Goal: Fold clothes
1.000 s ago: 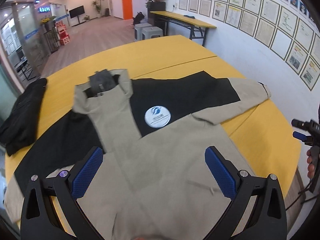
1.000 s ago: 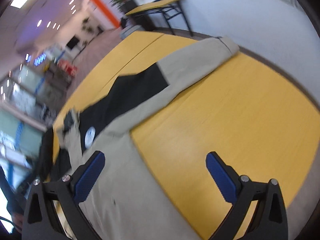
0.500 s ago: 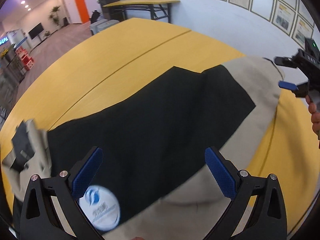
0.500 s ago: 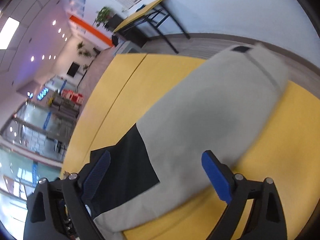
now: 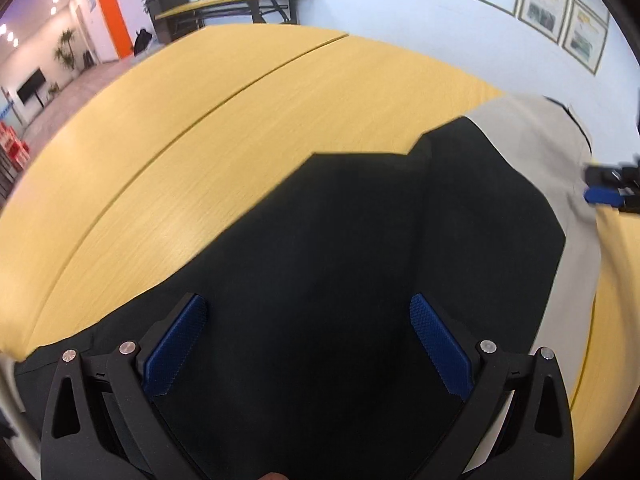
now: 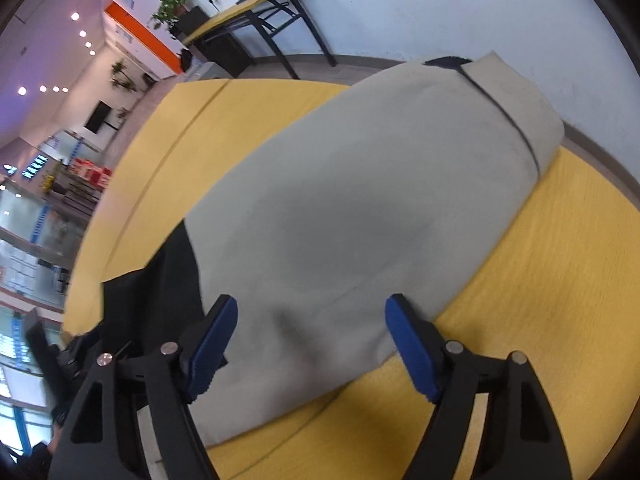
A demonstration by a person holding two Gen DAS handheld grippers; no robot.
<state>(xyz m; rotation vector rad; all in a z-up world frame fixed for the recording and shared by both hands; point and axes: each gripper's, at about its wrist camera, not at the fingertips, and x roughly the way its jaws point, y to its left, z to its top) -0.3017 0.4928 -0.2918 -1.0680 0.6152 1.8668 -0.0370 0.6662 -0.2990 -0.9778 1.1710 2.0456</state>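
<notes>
We hold the left gripper (image 5: 308, 344) spread apart over the jacket's (image 5: 320, 280) black panel and the right gripper (image 6: 310, 344) spread apart astride its grey sleeve (image 6: 360, 208), which reaches the table's (image 5: 200, 140) far right edge. For a clean fold, we judge that both grippers should pinch 1 fabric layer squarely and carry the sleeve flat.

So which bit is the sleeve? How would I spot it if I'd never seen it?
Find the big yellow table. A jacket lies flat on it, mostly black. The sleeve is the long grey-beige part stretching toward the white wall, ending in a cuff marked off by a thin dark seam; the right gripper is open over it.
</notes>
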